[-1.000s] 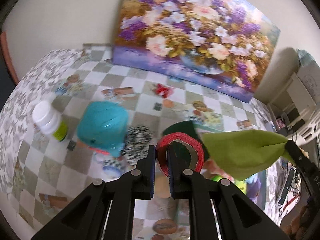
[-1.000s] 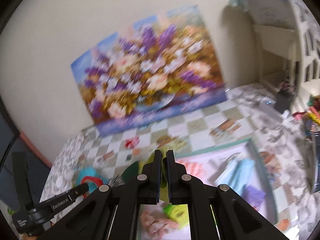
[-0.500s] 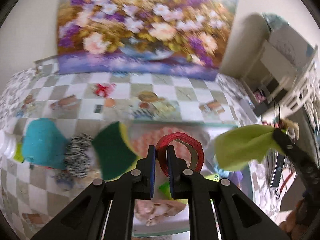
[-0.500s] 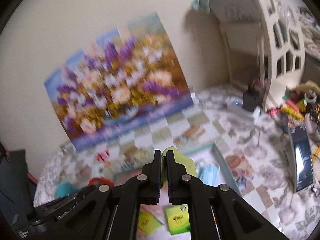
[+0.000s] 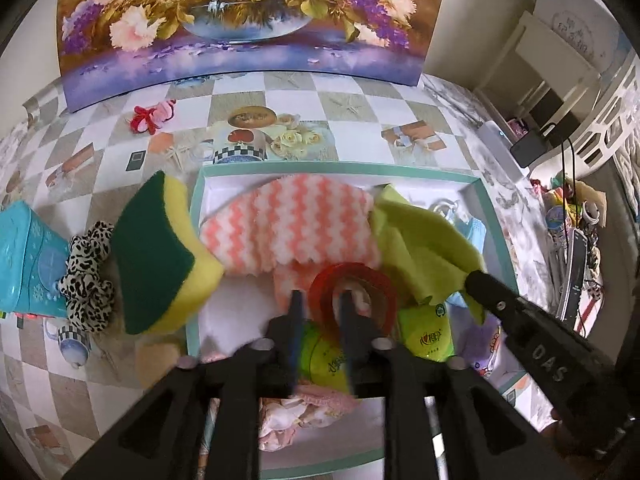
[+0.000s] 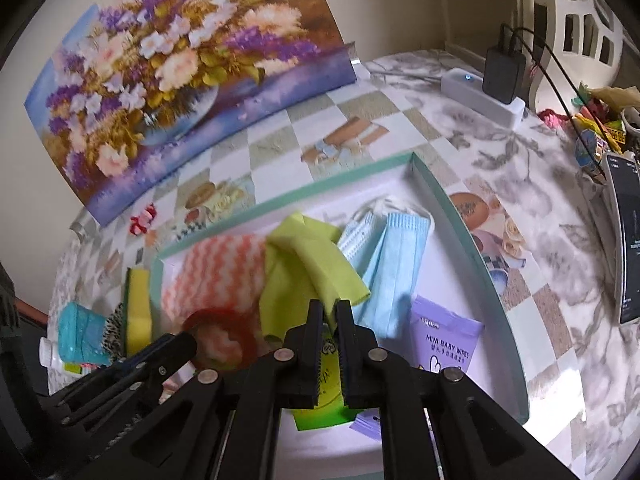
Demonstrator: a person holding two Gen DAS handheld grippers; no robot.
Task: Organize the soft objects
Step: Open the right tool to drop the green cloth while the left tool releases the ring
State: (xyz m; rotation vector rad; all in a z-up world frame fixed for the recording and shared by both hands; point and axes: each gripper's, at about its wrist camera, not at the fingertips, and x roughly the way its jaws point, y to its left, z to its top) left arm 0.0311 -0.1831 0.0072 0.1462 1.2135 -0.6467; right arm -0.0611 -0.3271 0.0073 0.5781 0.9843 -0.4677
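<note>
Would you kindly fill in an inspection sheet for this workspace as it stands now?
Surface: patterned tablecloth.
Job's things: teal-rimmed tray holds a pink zigzag cloth, face masks, baby wipes; sponge leans outside the tray.
Clutter: teal container, spotted scrunchie.
Grippers: left claw open, one finger through a red tape ring; right claw pinches a green cloth.
Cables: charger lead.
Surroundings: flower painting.

Crumpled lime cloth (image 6: pixel 304 276) drapes over pink-striped cloth (image 6: pixel 216 276); both inside teal-rimmed tray (image 6: pixel 460 224).
</note>
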